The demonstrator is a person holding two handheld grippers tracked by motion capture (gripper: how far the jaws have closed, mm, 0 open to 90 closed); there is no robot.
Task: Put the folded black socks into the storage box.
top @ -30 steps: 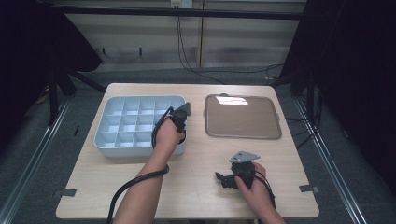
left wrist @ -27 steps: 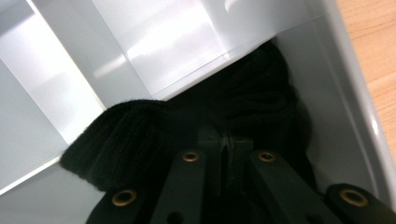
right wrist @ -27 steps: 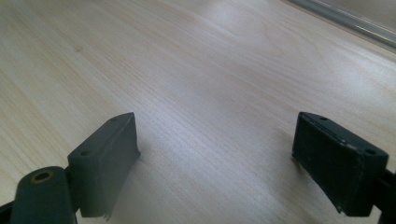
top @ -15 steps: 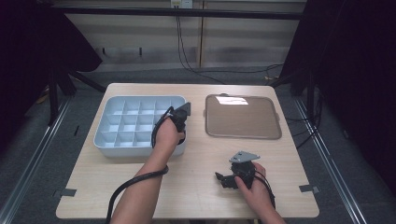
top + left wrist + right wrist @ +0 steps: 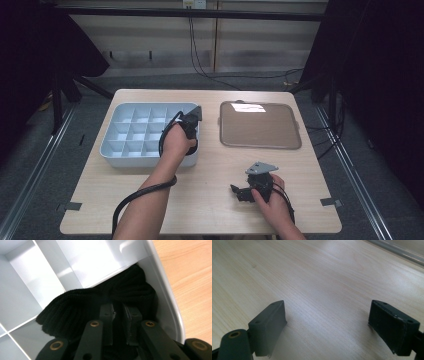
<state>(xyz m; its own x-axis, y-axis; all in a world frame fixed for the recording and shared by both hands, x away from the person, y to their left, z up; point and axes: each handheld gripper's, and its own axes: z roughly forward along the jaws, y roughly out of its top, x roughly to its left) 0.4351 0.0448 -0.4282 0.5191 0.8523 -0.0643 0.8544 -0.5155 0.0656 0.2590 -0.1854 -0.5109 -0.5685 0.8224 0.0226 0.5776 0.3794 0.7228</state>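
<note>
Wooden surface [image 5: 210,175], pale, no readable writing or labels anywhere. Grey compartment tray [image 5: 131,135] toward the far left corner; brown flat tray [image 5: 260,131] toward the far right corner. Black knitted cloth [image 5: 100,300] bunched in the compartment at the grey tray's near right corner, against the tray wall. Left hand-held gripper [image 5: 119,315] down in that compartment, jaws just been opening, narrow gap, cloth beneath the tips. Right hand-held gripper [image 5: 327,325] near the front edge, spread wide over bare wood, nothing between.
</note>
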